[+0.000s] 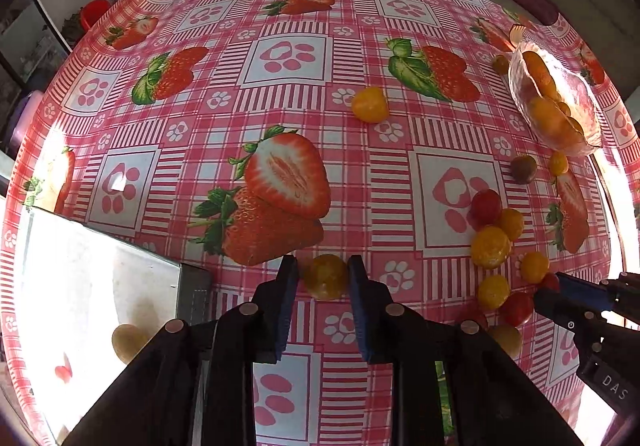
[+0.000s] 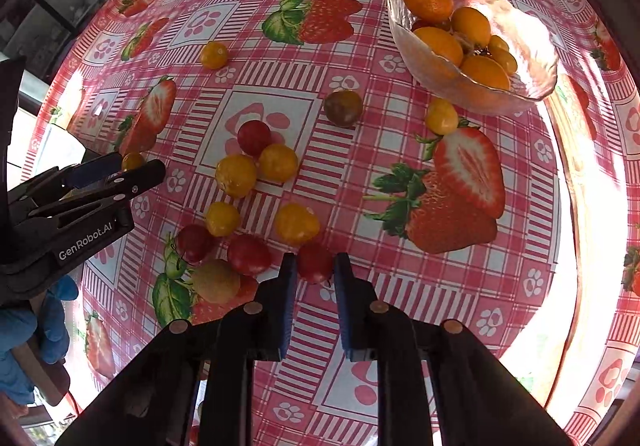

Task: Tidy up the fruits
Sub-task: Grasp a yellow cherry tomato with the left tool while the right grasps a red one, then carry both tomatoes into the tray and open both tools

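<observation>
My left gripper is shut on a yellow cherry tomato, held between its blue pads above the tablecloth; it also shows in the right wrist view. My right gripper is shut on a red cherry tomato at the near edge of a loose cluster of red and yellow tomatoes. A glass bowl at the far right holds several orange kumquats. A shallow metal tray at the left holds a yellow tomato.
A lone yellow tomato and a dark brownish tomato lie on the strawberry-print tablecloth. Another yellow tomato sits beside the bowl. Beyond the round table are a sofa and a low white table.
</observation>
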Available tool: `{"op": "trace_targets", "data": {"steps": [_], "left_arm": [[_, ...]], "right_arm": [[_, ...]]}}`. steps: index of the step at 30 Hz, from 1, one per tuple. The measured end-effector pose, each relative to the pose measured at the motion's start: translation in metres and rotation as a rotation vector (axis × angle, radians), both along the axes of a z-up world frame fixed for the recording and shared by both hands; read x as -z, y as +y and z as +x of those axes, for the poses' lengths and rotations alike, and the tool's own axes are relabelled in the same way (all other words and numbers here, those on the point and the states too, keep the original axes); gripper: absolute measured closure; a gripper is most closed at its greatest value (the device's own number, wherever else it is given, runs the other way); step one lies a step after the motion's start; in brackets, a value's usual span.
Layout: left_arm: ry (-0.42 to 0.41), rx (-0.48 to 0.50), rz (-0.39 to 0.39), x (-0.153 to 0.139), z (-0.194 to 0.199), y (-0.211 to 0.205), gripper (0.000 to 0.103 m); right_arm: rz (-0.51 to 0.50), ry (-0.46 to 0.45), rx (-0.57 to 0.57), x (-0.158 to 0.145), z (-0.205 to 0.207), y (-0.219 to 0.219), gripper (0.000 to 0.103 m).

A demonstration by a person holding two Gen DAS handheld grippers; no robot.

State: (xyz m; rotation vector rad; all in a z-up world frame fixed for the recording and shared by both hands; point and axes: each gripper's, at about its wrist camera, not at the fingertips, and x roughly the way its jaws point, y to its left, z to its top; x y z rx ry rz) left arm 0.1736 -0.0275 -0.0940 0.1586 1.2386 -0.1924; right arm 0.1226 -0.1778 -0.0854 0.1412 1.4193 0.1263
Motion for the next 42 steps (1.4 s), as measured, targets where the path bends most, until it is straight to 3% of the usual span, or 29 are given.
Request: {"op": "trace_targets", "data": {"steps": [6, 22, 42], "left_arm": [[0.023, -0.031, -0.070, -0.006, -0.005, 0.010, 0.080], [-0.006, -0.021, -0.137, -0.056, -0.055, 0.024, 0.080], [-0.024, -0.098, -0.099, -0.082, -0.112, 0.118, 0.080]], "right_arm": [[0.034, 0.000, 0.023, -0.008, -0.006, -0.003, 0.082], [0.078, 0.006, 0.062, -0.038, -0.029, -0.004, 0.082], [0.049, -0.013, -0.081, -0.076, -0.046, 0.065, 0.082]]}}
